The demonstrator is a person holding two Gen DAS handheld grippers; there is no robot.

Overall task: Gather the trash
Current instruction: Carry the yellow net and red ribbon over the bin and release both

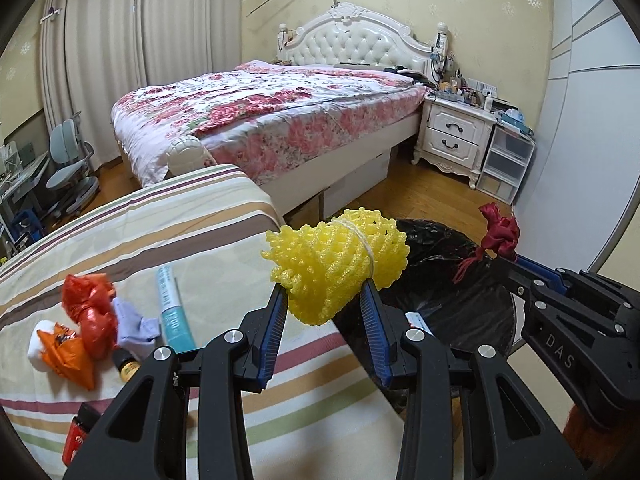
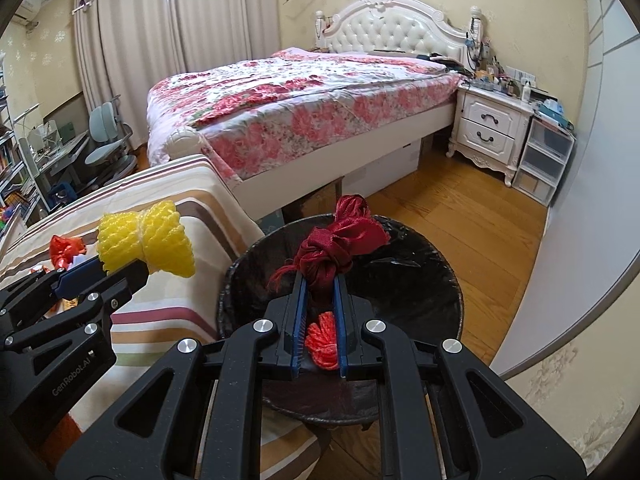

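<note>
- Step in hand, as I judge it: carrying 2 pieces of trash to the bin (image 2: 448, 280), the black-lined round one standing on the wood floor just beside the striped table (image 1: 168, 216).
- The right gripper (image 2: 320, 280) is clenched on a dark red ribbon (image 2: 340, 244), a knotted wad with frayed threads hanging off one side. It hangs directly over the bin's mouth.
- The left gripper (image 1: 324, 292) is grasping a yellow foam net (image 1: 336, 264), a soft mesh sleeve bunched up and tied round the middle with a pale string. Its jaws pinch the lower part; the net bulges out above them. It sits over the table edge nearest the bin, only partly over the rim.
- Next move, in my view: the right jaws need only part for the ribbon to fall in. The left needs to travel further over the bin before letting go, or the light net may land on the rim or the floor.
- An orange-red scrap (image 2: 322, 346) shows between the right fingers, apparently down in the bin.
- More trash waits on the table, away from the bin: a red bag (image 1: 90, 300), an orange wrapper (image 1: 66, 350), a teal tube (image 1: 174, 312) and a pale cloth (image 1: 134, 326).
</note>
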